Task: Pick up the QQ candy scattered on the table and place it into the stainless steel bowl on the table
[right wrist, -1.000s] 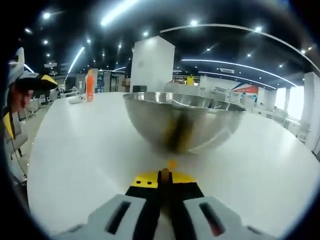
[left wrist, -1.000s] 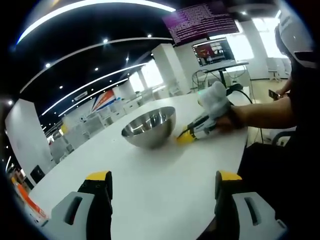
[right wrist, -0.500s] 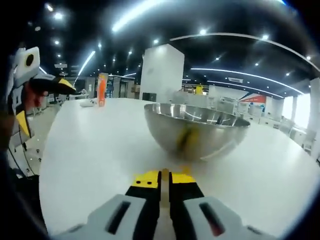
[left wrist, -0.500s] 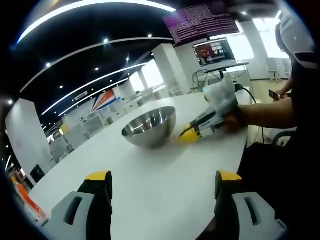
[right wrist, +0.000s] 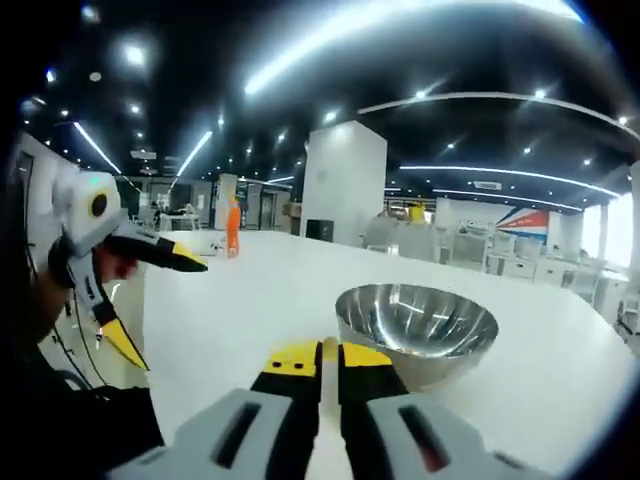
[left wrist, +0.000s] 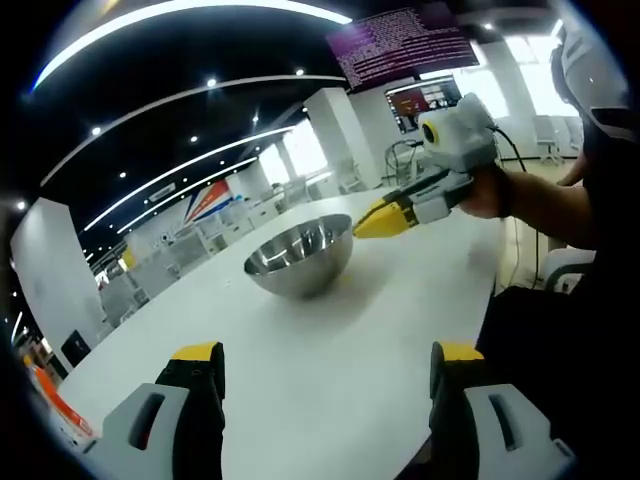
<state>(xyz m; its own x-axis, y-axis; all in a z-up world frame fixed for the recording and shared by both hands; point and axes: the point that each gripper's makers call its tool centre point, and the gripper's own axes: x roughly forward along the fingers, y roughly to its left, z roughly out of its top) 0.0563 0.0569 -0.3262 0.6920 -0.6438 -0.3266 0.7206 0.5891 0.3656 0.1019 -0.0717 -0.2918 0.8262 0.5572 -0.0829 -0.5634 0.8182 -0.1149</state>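
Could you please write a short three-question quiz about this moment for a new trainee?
1. True or false: the jaws of the left gripper stand wide apart with nothing between them.
2. Where is the right gripper relative to the stainless steel bowl in the left gripper view? A) lying inside it B) raised in the air beside its rim C) resting flat on the table
3. Fill in: far back on the table in the right gripper view stands an ______ bottle.

Key
1. True.
2. B. Its yellow tips are closed together, and a thin pale sliver shows between them in the right gripper view.
3. Orange.
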